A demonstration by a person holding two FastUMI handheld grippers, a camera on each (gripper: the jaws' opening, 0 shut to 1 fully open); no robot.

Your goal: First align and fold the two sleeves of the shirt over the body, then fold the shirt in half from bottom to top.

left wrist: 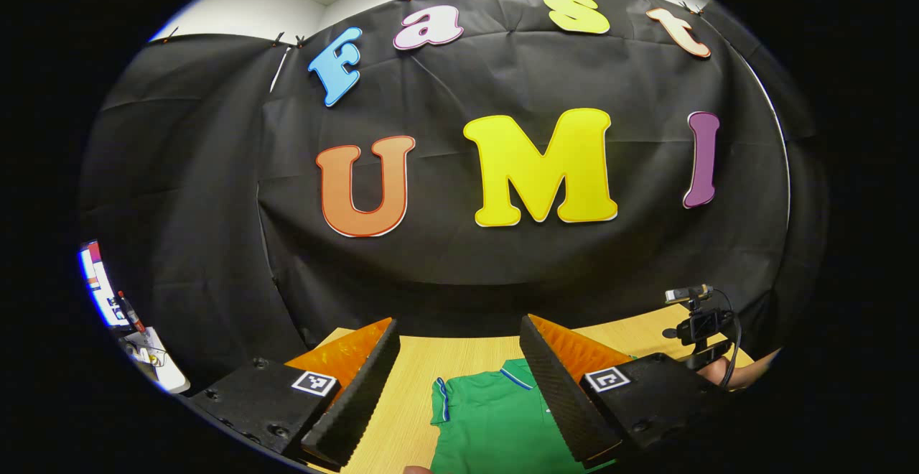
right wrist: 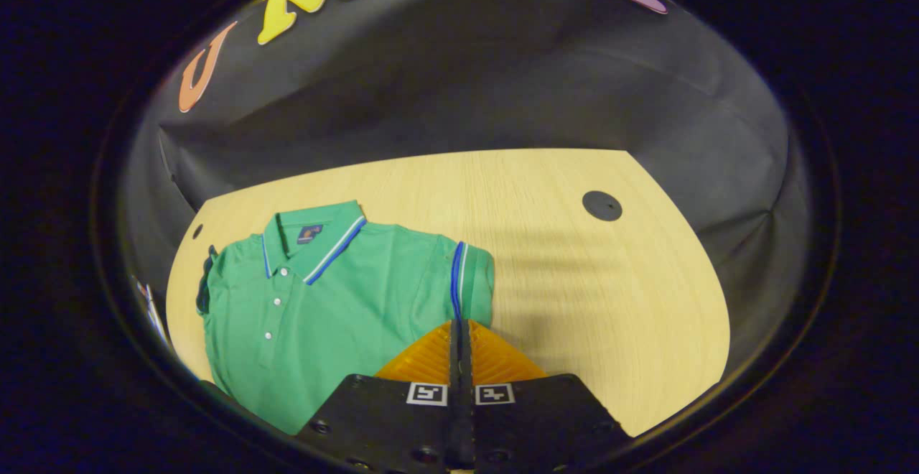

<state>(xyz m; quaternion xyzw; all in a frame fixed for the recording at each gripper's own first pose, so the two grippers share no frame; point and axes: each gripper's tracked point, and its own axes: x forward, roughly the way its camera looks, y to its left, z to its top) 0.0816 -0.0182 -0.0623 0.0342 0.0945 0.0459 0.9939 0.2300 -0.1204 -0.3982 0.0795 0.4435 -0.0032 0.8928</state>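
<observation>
On the pale wooden bench lies the green polo shirt, spread flat, collar toward the far wall and buttons up. In the right gripper view the near sleeve, edged with a blue-and-white stripe, sits at the shirt's right side, and the right gripper has its jaws pressed together just at that sleeve's lower edge. Whether any cloth is caught between them I cannot tell; the closed tips hide the contact. The opposite sleeve looks bunched or already turned at the far edge.

In the left gripper view the left gripper hangs above the shirt with its jaws wide apart and nothing between them. Beyond the bench in that view, a small camera on a stand stands at the far corner, near a hand.

The main risk, as I judge it, is a thin or missed grip: if the jaws hold only the hem stripe, the sleeve may slip out mid-fold and land skewed. If they have pinched the body layer too, the whole shirt will drag across the smooth bench and lose its square lie. With the left gripper not pinning anything, nothing stops that slide, so the later bottom-to-top fold would come out crooked.
</observation>
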